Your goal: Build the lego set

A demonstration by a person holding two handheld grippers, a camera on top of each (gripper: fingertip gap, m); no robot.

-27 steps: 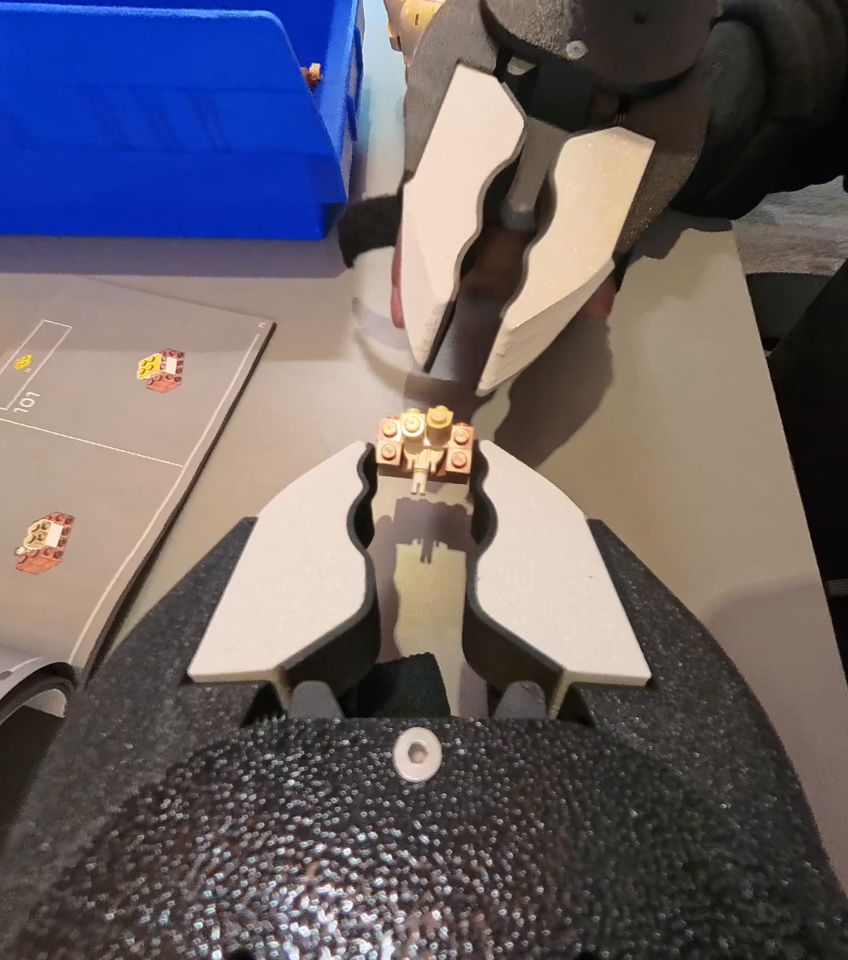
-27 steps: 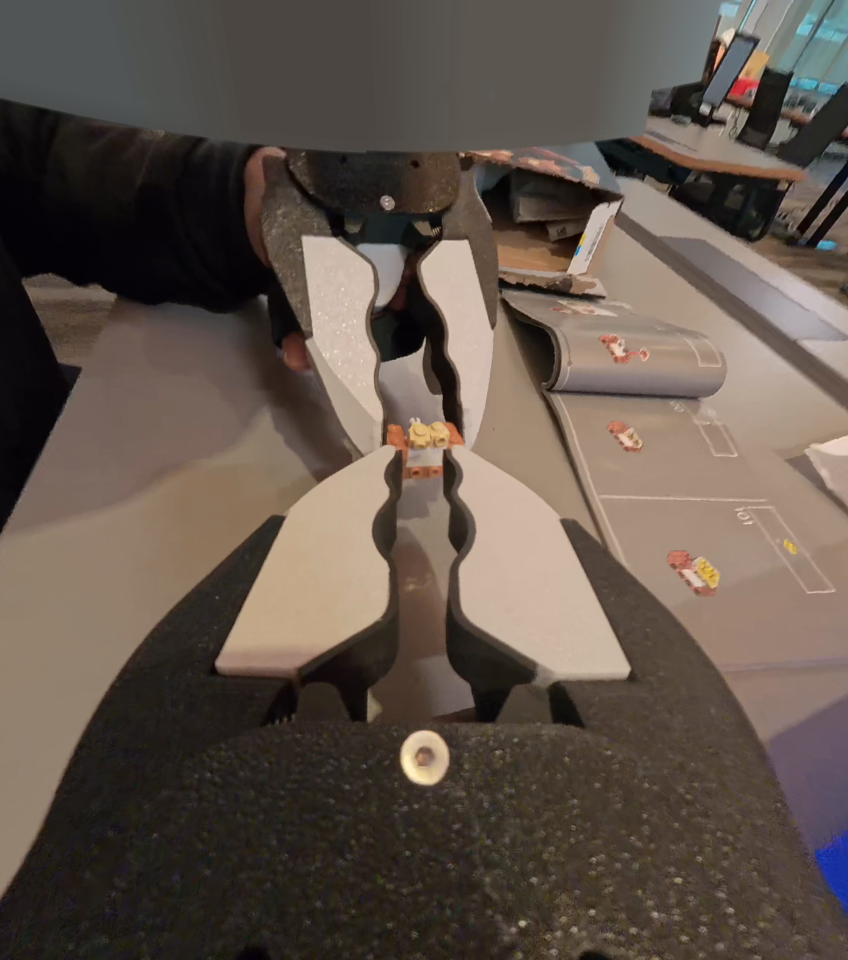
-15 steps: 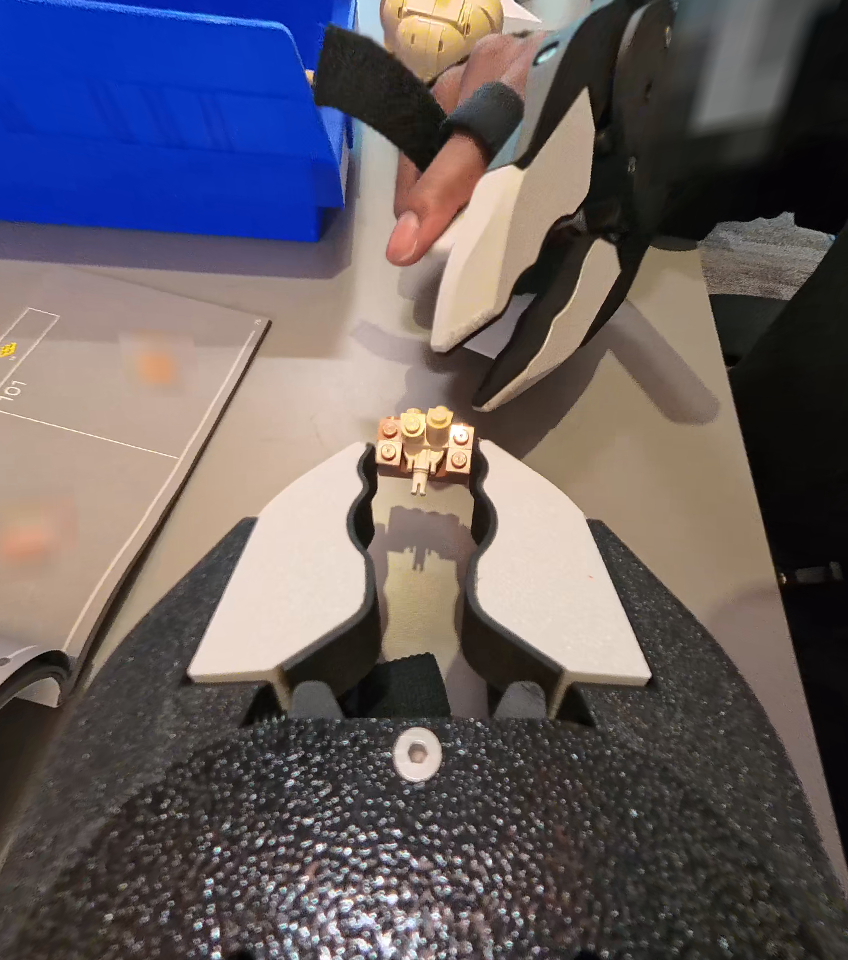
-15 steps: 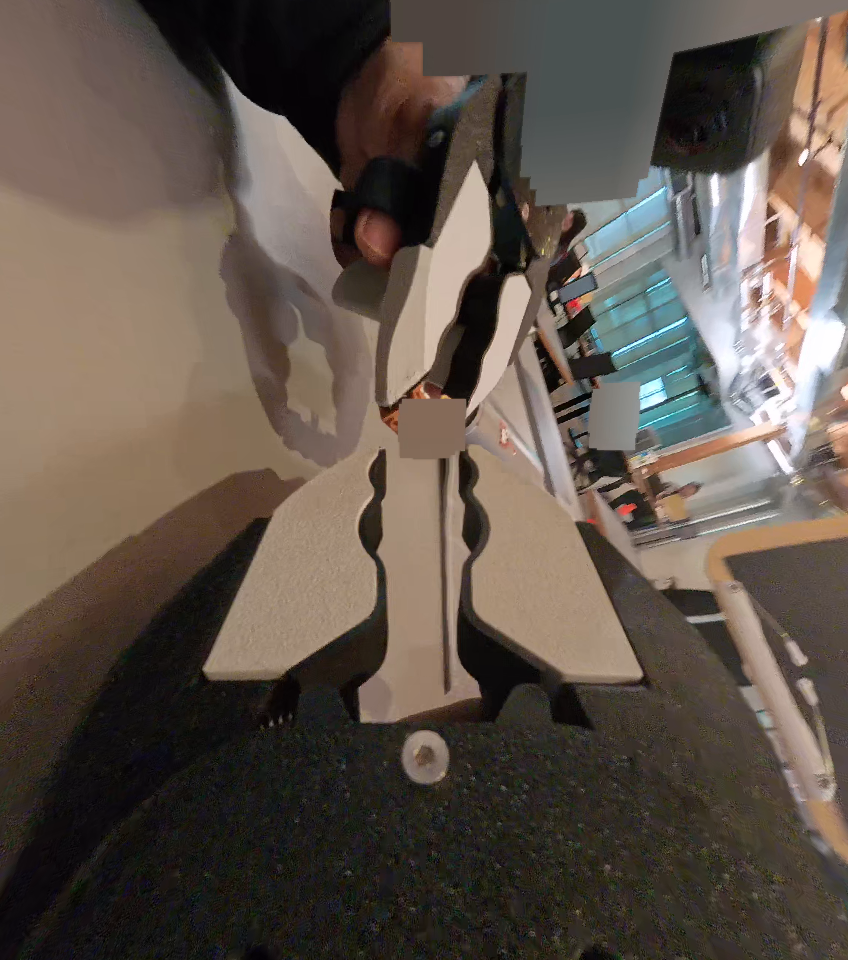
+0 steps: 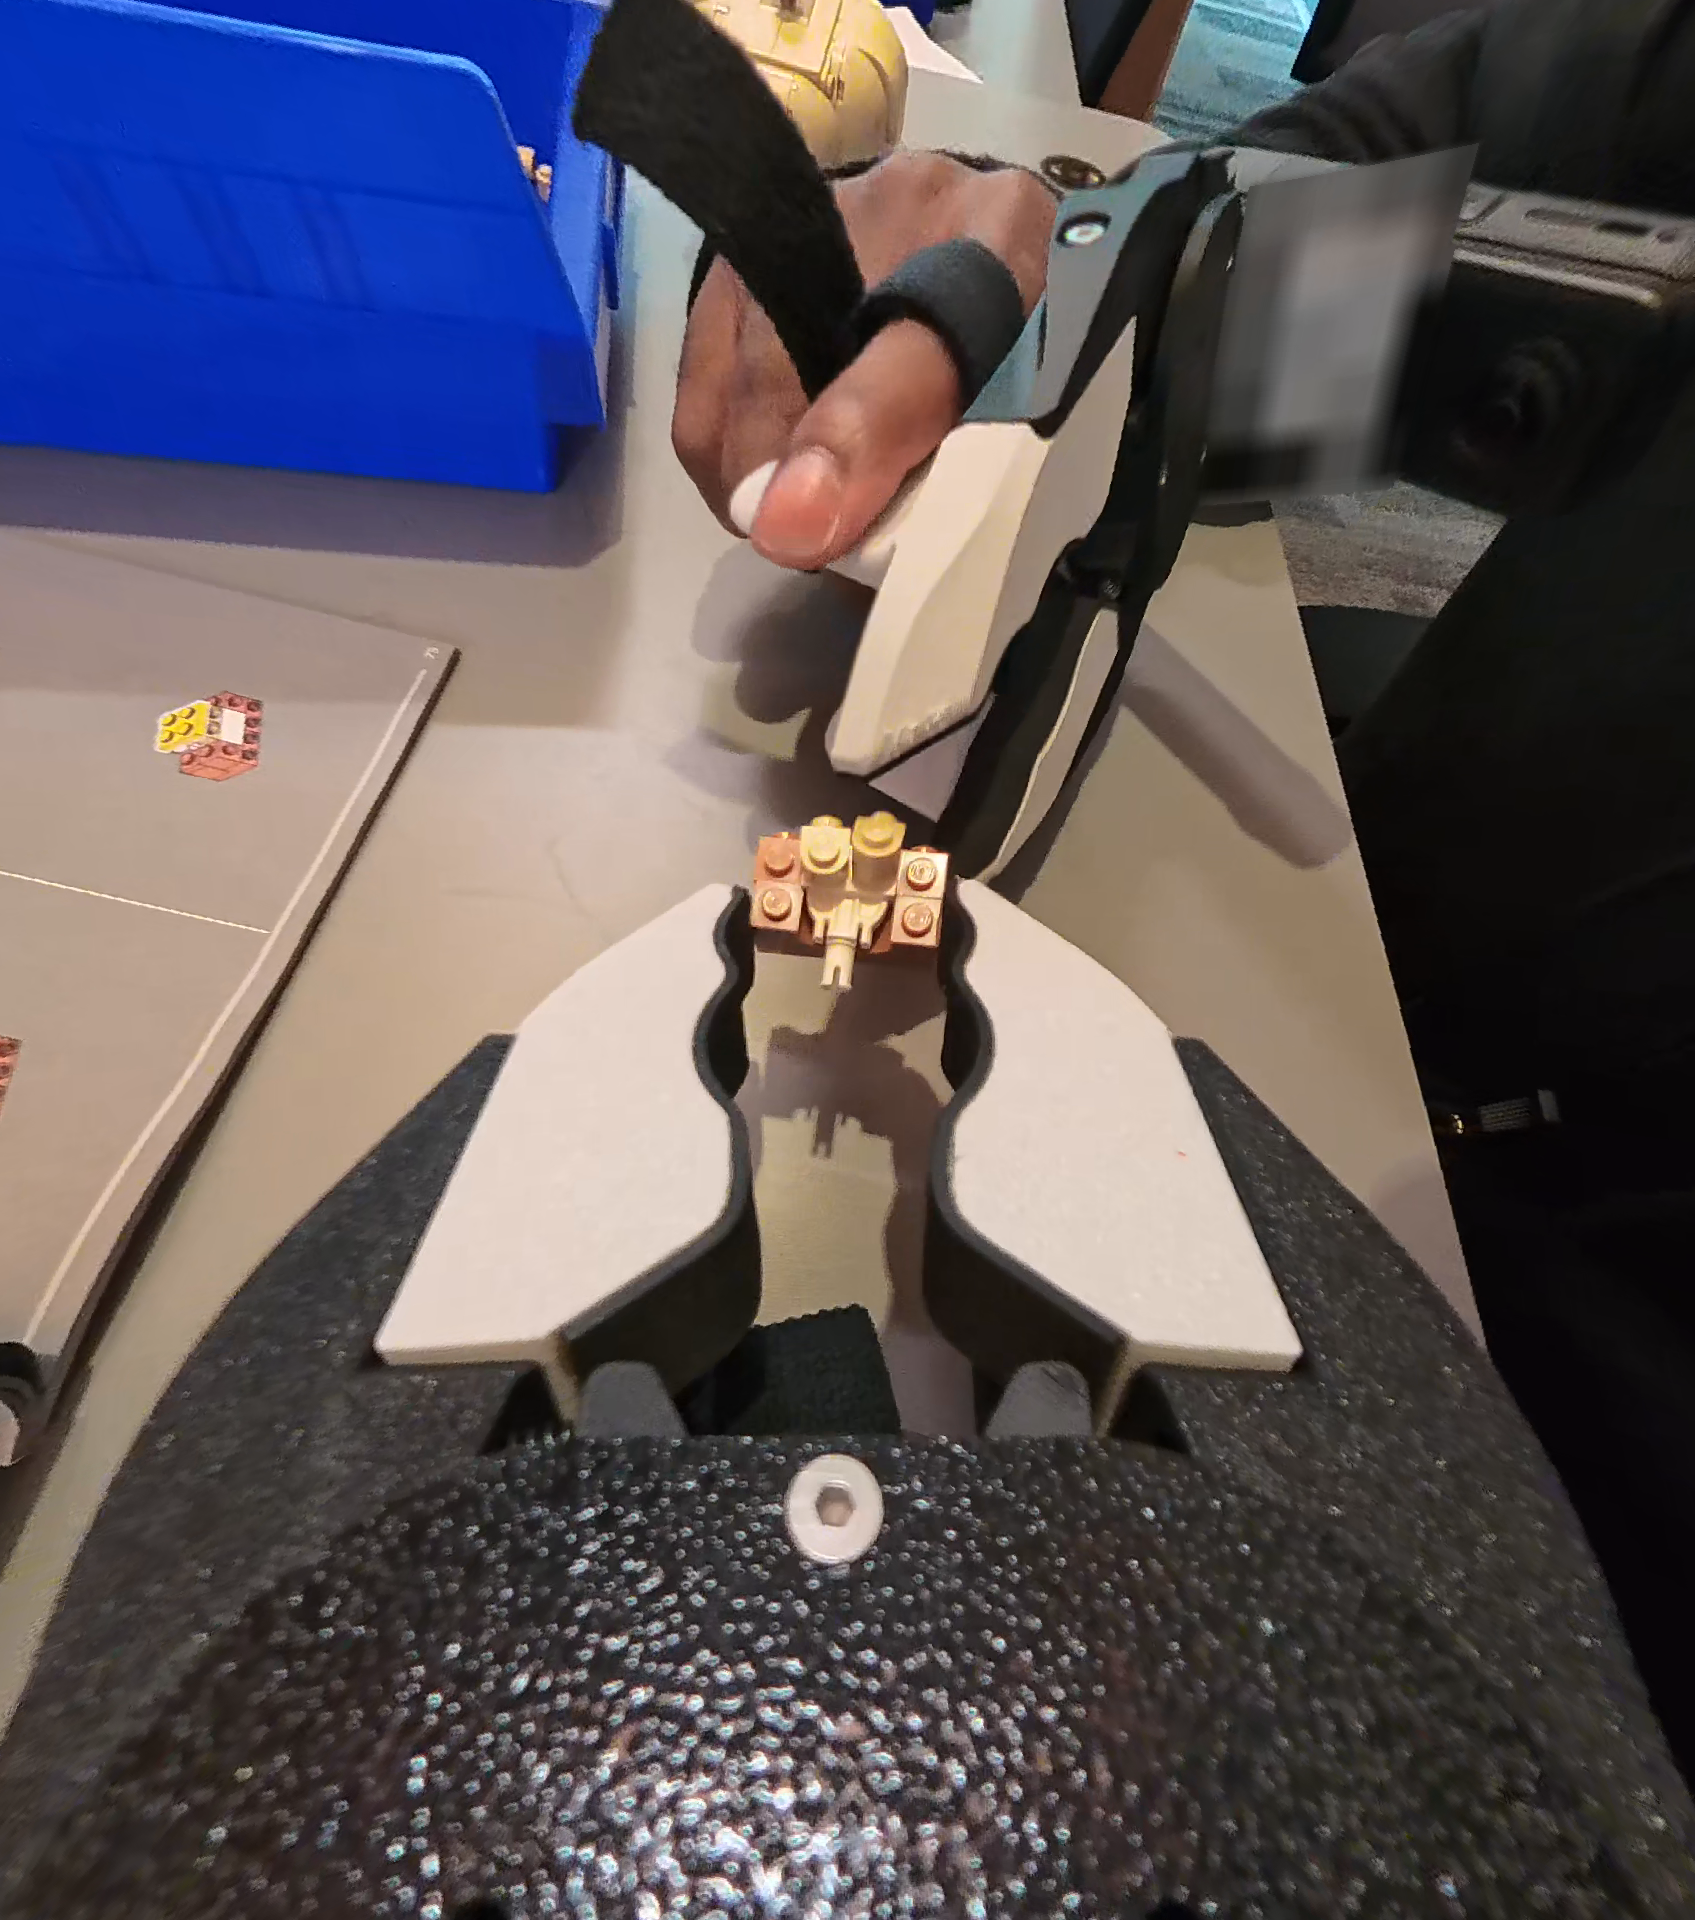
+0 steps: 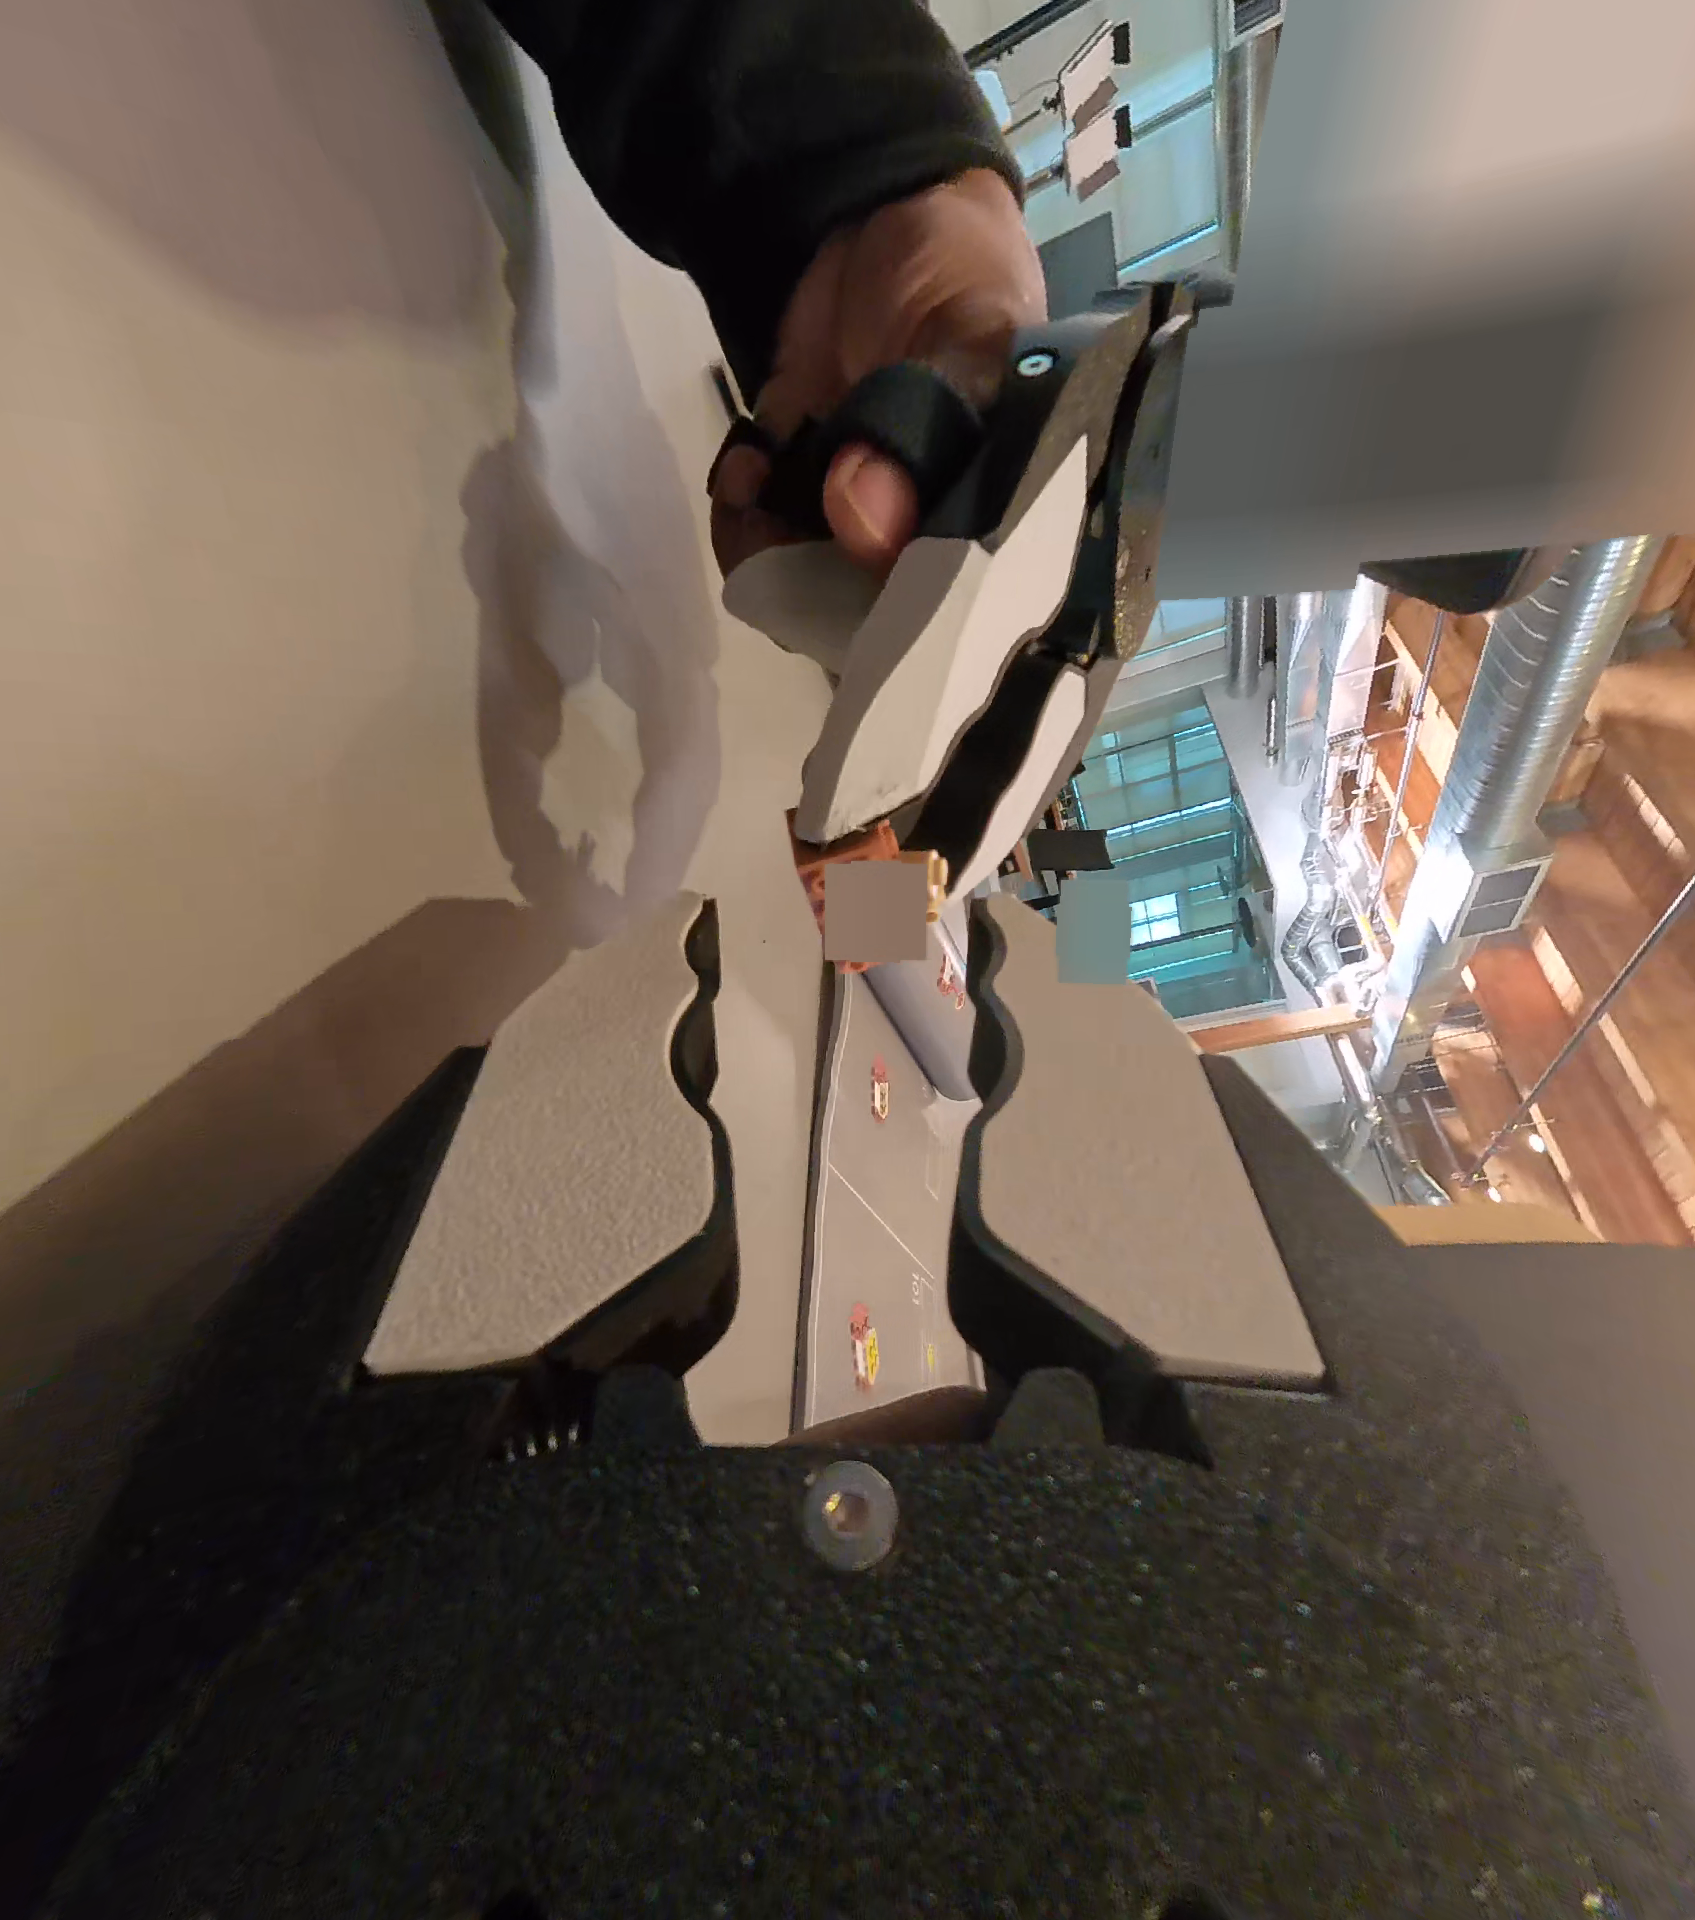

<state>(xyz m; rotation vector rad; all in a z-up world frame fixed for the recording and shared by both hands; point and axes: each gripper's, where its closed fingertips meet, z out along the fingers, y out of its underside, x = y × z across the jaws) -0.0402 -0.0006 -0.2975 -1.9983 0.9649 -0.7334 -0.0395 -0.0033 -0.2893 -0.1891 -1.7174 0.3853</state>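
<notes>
Bricks, brown with tan bits on top, are pinched between the tips of the left hand-held gripper, just above the desk near its right edge. The right hand-held gripper is held spread with nothing in it, tipped on its side close by. The bricks could be knocked loose if bumped by it. A booklet is lying by the left edge, with a blue bin at the back. A big room with pipes is seen behind.
</notes>
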